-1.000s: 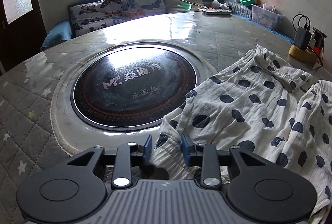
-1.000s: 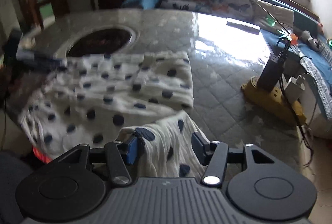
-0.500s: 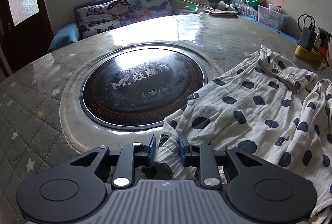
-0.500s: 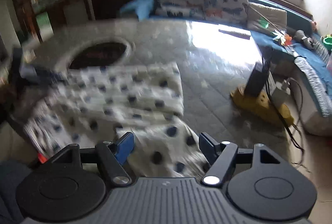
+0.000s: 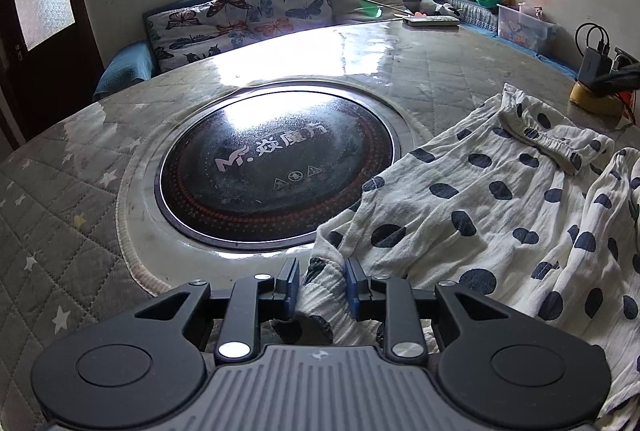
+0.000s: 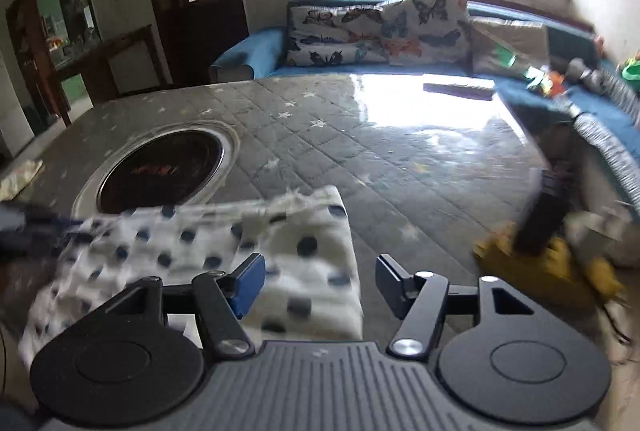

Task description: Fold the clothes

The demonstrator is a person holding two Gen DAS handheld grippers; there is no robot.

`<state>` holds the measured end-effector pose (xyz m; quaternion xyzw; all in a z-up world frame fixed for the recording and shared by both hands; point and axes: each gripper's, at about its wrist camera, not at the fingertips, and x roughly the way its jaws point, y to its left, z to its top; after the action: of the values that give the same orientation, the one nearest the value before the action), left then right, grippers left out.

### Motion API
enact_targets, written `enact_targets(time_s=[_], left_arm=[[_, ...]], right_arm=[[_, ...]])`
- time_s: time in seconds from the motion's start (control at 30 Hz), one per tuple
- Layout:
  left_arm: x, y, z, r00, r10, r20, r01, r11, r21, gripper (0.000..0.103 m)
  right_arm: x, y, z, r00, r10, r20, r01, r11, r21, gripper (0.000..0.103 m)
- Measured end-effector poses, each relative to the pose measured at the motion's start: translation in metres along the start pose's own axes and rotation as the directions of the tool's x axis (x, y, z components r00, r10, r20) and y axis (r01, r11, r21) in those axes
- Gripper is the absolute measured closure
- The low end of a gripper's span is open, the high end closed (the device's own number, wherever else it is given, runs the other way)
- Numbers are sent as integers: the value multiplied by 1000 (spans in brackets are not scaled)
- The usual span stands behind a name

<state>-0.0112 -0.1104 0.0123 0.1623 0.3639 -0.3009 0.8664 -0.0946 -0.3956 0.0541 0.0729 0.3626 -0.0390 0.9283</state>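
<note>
The garment (image 5: 500, 207) is seen as crinkled, matt white cloth with dark dots. The tabletop (image 5: 60, 231) is covered in quilted grey fabric under a glossy clear film. A smooth, shiny black glass disc (image 5: 276, 167) is ringed in metal. Matt black plastic forms the left claw (image 5: 322, 287).

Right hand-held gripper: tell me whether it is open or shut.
Open. The right hand-held gripper has its jaws wide apart, gripping nothing, above the polka-dot garment.

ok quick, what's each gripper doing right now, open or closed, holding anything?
Left gripper: closed on the polka-dot garment.
Right gripper: open, holding nothing.
</note>
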Motion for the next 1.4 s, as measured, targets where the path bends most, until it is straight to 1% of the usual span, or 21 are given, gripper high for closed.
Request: enact_targets(time_s=[0.07, 0.23, 0.27, 0.3, 0.37, 0.47, 0.5, 0.57, 0.63, 0.77, 0.83, 0.9, 0.93, 1.0, 1.07, 1.1, 1.13, 1.2, 1.27, 1.37, 1.4], left_arm=[[-3, 5, -7, 1000, -2, 0, 2, 1000, 2, 76], [-3, 7, -7, 1000, -14, -1, 14, 1000, -3, 76], [-3, 8, -7, 1000, -14, -1, 14, 1000, -6, 76], [-3, 9, -7, 1000, -8, 1, 8, 1000, -13, 77], [-4, 11, -6, 1000, 3, 5, -3, 1000, -25, 77], [-5, 15, -6, 1000, 20, 11, -19, 999, -44, 77], [-5, 17, -6, 1000, 25, 13, -25, 998, -50, 77], [-5, 19, -5, 999, 37, 16, -36, 997, -62, 77], [-6, 22, -5, 999, 48, 20, -46, 996, -75, 79], [-7, 27, -5, 997, 71, 26, -68, 993, -100, 82], [-9, 34, -4, 995, 92, 26, -88, 988, -130, 82], [-11, 44, -4, 993, 120, 24, -114, 979, -167, 83], [-11, 50, -4, 990, 138, 22, -132, 974, -186, 83], [-12, 61, -6, 984, 178, 16, -170, 959, -226, 84], [-13, 73, -9, 973, 233, 1, -225, 938, -262, 84], [-14, 77, -11, 967, 255, -8, -247, 929, -275, 84], [-15, 80, -13, 966, 258, -10, -251, 926, -282, 84], [-18, 85, -17, 964, 265, -16, -258, 919, -297, 84], [-20, 91, -22, 962, 272, -22, -265, 912, -312, 82], [-25, 98, -27, 959, 282, -27, -275, 904, -328, 77], [-27, 95, -27, 958, 285, -20, -277, 908, -316, 74]], right_arm=[[33, -4, 12, 1000, -3, -28, 3, 1000, 13, 45], [99, -18, 25, 992, -4, -124, 12, 998, 63, 50], [107, -19, 25, 990, -3, -139, 12, 998, 63, 51], [114, -19, 26, 988, -1, -152, 11, 998, 62, 54], [121, -16, 27, 987, 5, -163, 3, 999, 48, 58], [129, -11, 31, 984, 5, -179, -1, 1000, 22, 80], [130, -8, 33, 983, 1, -184, 1, 1000, 11, 91], [135, 1, 41, 982, -18, -190, 14, 1000, -26, 93], [141, 13, 53, 980, -46, -191, 32, 997, -75, 97], [158, 40, 84, 982, -97, -162, 72, 985, -155, 99], [171, 60, 105, 984, -121, -133, 91, 973, -211, 100], [187, 85, 126, 986, -138, -98, 105, 954, -281, 100], [201, 106, 140, 986, -149, -72, 118, 937, -330, 100], [217, 132, 153, 987, -153, -42, 126, 915, -382, 100], [238, 168, 170, 991, -136, 16, 129, 884, -449, 100], [243, 178, 174, 991, -128, 32, 128, 878, -461, 100], [250, 191, 180, 993, -107, 57, 121, 874, -470, 97], [258, 211, 190, 994, -65, 87, 98, 882, -460, 88], [258, 224, 199, 993, -39, 112, 87, 884, -460, 87], [233, 204, 191, 997, -13, 78, 46, 900, -433, 82], [225, 198, 189, 998, -5, 67, 32, 906, -423, 80]])
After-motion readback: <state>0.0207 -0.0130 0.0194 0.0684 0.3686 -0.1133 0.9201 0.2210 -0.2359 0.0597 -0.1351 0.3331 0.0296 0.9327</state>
